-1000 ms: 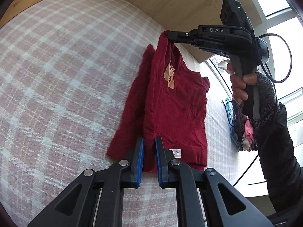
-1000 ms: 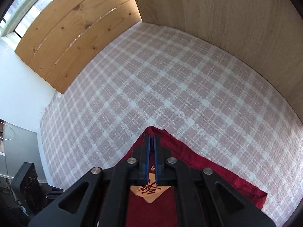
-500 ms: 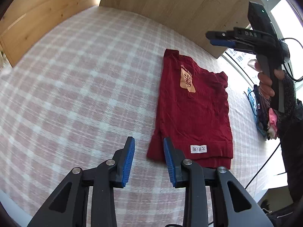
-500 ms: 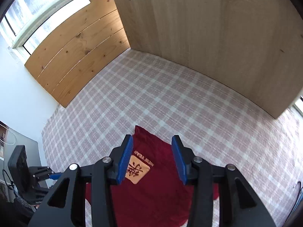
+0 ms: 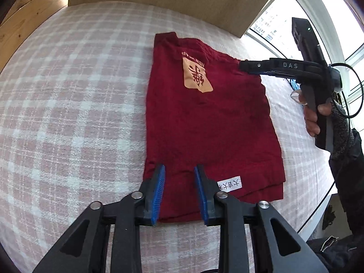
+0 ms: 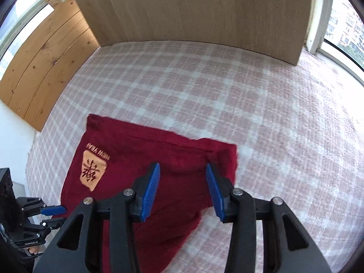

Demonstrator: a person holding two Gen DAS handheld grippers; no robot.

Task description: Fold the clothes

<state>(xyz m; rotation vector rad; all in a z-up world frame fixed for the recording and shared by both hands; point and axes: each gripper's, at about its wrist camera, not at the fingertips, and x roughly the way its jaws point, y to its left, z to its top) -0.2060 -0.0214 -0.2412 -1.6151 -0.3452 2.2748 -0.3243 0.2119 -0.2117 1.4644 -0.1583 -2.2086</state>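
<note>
A dark red garment [image 5: 204, 122] with an orange printed patch [image 5: 196, 77] lies folded flat on the pink plaid cloth [image 5: 68, 113]. It also shows in the right wrist view [image 6: 145, 166]. My left gripper [image 5: 178, 170] is open and empty, just above the garment's near hem, next to a white label [image 5: 229, 184]. My right gripper [image 6: 183, 170] is open and empty above the garment's far right corner. The right gripper also shows in the left wrist view [image 5: 244, 66], over that corner. The left gripper shows at the lower left of the right wrist view [image 6: 51, 216].
Wooden panels [image 6: 193, 9] stand along the far edge of the plaid surface, with windows [image 5: 318, 29] to the right. A little colourful clothing [image 5: 294, 86] shows behind the right gripper. A black cable [image 5: 350, 91] hangs from the right gripper.
Both grippers have let go of the garment and opened. It now lies flat. My right gripper moved from the patch corner to the far right corner; my left sits back over the near hem.
</note>
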